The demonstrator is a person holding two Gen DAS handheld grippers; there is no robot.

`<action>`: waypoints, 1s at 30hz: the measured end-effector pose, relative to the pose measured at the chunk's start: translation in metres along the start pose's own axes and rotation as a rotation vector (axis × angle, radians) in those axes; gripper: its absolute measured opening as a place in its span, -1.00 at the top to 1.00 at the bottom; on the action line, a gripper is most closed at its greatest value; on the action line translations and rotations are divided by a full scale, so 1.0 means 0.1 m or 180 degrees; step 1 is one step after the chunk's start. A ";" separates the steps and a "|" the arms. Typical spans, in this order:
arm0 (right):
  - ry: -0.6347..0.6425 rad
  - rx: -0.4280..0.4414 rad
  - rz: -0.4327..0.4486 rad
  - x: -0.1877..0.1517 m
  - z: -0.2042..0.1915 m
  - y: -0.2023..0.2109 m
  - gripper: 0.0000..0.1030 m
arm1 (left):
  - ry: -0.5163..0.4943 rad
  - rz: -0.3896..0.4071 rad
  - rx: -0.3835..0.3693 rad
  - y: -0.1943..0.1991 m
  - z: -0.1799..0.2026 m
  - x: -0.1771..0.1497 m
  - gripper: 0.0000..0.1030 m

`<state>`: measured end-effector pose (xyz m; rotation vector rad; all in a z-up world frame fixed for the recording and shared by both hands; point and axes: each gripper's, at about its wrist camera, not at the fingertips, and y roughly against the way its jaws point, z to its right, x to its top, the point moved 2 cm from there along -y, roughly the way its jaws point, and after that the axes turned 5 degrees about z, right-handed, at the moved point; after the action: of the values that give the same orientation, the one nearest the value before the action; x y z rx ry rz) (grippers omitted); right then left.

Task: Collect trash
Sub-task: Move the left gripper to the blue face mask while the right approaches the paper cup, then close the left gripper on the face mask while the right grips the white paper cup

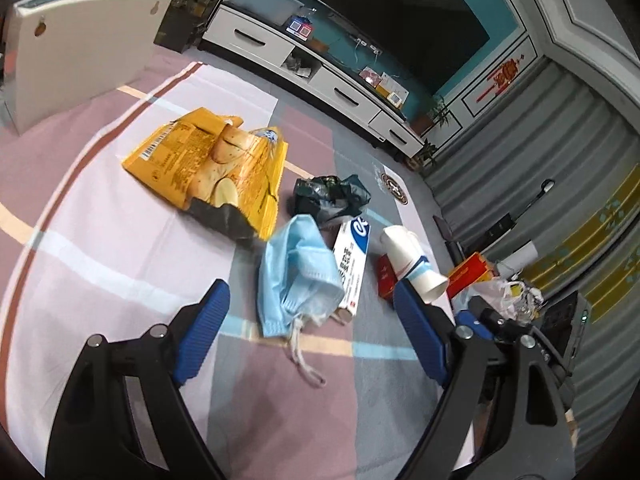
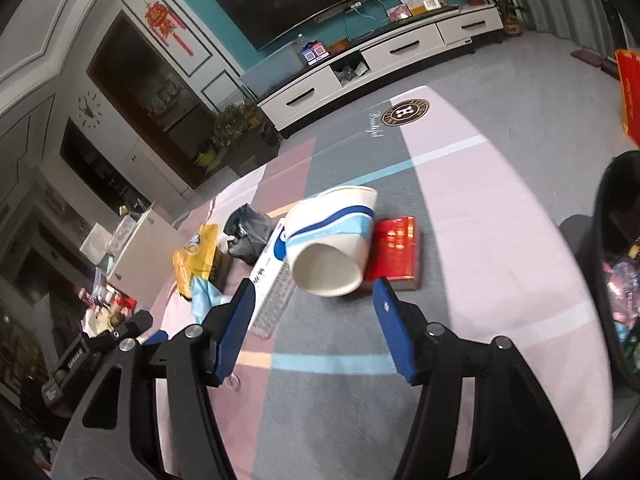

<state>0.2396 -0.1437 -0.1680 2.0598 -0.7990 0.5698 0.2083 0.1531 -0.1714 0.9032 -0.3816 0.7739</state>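
Note:
Trash lies on the striped rug. My left gripper [image 1: 310, 294] is open, its blue fingers either side of a crumpled blue face mask [image 1: 298, 276], a little above it. Beyond the mask lie a yellow snack bag [image 1: 208, 160], a dark plastic bag [image 1: 330, 196], a white medicine box [image 1: 350, 264], a paper cup [image 1: 412, 264] on its side and a red box [image 1: 386, 280]. My right gripper [image 2: 314, 294] is open just short of the paper cup [image 2: 328, 248], which lies with its mouth facing me against the red box [image 2: 394, 250]. The white box [image 2: 272, 280] lies left of it.
A dark bin [image 2: 616, 264] holding trash stands at the right edge. A white board [image 1: 80, 48] stands at the far left of the rug. A TV cabinet [image 1: 320, 76] runs along the back wall. Clutter with a plastic bag [image 1: 500, 288] sits right of the rug.

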 end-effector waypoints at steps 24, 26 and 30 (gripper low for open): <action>0.0453 -0.0633 -0.0101 0.16 -0.19 -0.76 -0.49 | -0.0176 -0.0190 0.0200 -0.56 0.02 0.05 -0.51; 0.0486 -0.0638 -0.0093 0.15 -0.18 -0.77 -0.49 | -0.0167 -0.0200 0.0219 -0.57 0.00 0.04 -0.39; 0.0595 -0.0652 -0.0079 0.14 -0.19 -0.77 -0.33 | -0.0182 -0.0238 0.0211 -0.58 -0.01 0.02 -0.08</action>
<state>0.3018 -0.0982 -0.1906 1.7981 -0.6912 0.6296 0.2524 0.1326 -0.2026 0.9979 -0.3720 0.6963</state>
